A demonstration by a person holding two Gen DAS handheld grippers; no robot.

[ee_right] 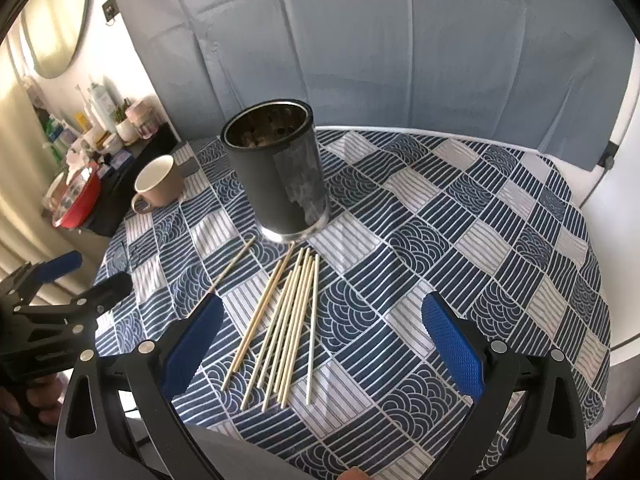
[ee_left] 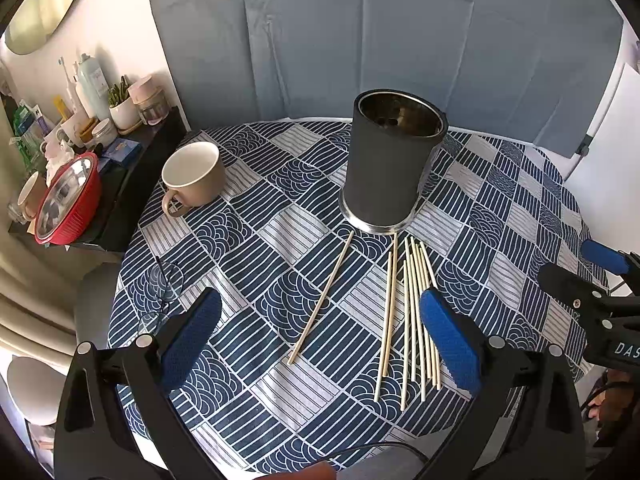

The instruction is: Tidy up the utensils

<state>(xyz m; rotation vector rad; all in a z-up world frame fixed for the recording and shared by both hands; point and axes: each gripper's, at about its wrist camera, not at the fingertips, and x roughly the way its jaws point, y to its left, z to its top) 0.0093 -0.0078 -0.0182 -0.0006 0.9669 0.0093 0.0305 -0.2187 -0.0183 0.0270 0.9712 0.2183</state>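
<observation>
A tall dark cylindrical utensil holder (ee_left: 394, 160) with a shiny metal rim and base stands upright on the round table covered by a blue-and-white patterned cloth (ee_left: 248, 248). Just in front of the holder's base lies a loose bundle of pale wooden chopsticks (ee_left: 416, 316), flat on the cloth and roughly parallel, their far tips near the base; from the right wrist view none can be seen inside the holder. One single pale chopstick (ee_left: 322, 298) lies apart from the bundle, to the left of it, also pointing toward the holder. A beige ceramic mug (ee_left: 194, 178) sits to the left of the holder, tipped toward the camera, well apart from the sticks. A pair of thin-framed glasses (ee_left: 160, 292) lies on the cloth left of and nearer than the holder.

The left gripper (ee_left: 320, 340) hovers in front of the holder with its blue-padded fingers spread wide and nothing between them. The right gripper (ee_right: 320, 344) likewise has its fingers wide apart and empty, above the cloth nearer than the holder and just right of the bundle
</observation>
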